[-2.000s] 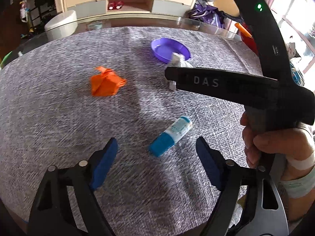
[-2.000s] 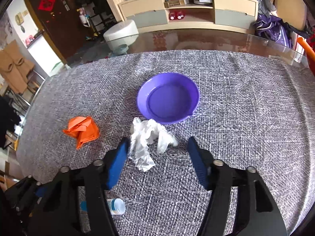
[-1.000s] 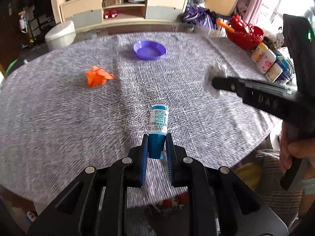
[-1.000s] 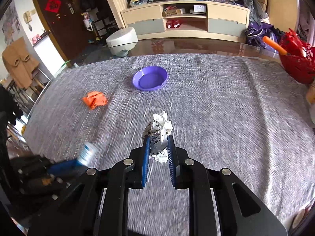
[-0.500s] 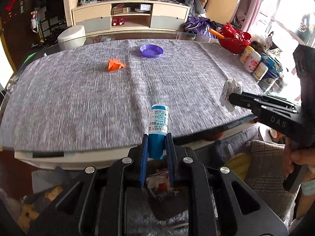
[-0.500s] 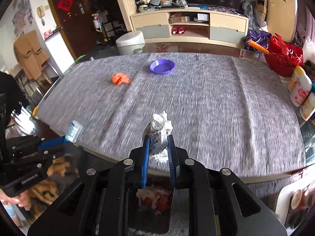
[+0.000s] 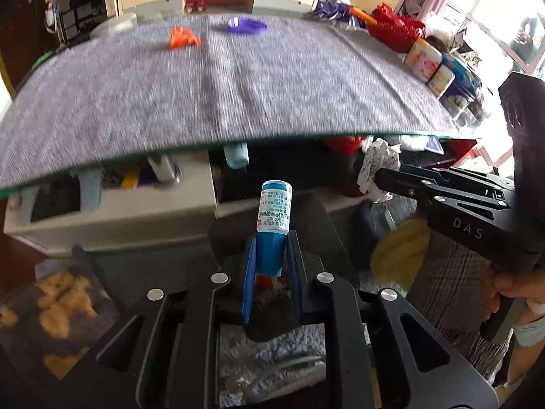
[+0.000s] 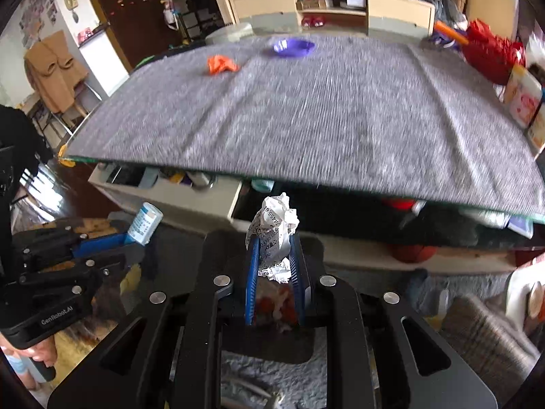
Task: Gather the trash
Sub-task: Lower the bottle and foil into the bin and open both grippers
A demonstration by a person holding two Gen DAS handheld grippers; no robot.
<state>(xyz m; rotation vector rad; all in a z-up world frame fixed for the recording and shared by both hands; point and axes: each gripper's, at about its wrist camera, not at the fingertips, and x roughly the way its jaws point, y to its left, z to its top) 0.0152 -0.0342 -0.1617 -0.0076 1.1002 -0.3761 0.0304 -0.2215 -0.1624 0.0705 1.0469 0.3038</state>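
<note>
Left gripper (image 7: 270, 259) fingers clamp a small blue-and-white labelled plastic bottle (image 7: 274, 218); right gripper (image 8: 274, 259) fingers clamp a crumpled white paper scrap (image 8: 276, 235), both held off the grey-clothed bench (image 8: 306, 112) edge.

You have two grippers, the left gripper (image 7: 270, 259) and the right gripper (image 8: 274, 262). You have one small bottle (image 7: 274, 211), one crumpled paper (image 8: 276, 228), one orange scrap (image 8: 221, 64) and one purple bowl (image 8: 293, 47).

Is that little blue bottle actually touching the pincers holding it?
Touching. In the left wrist view, the left gripper has both blue pads pressed against the blue bottle, which stands up between them with no gap on either side.
</note>
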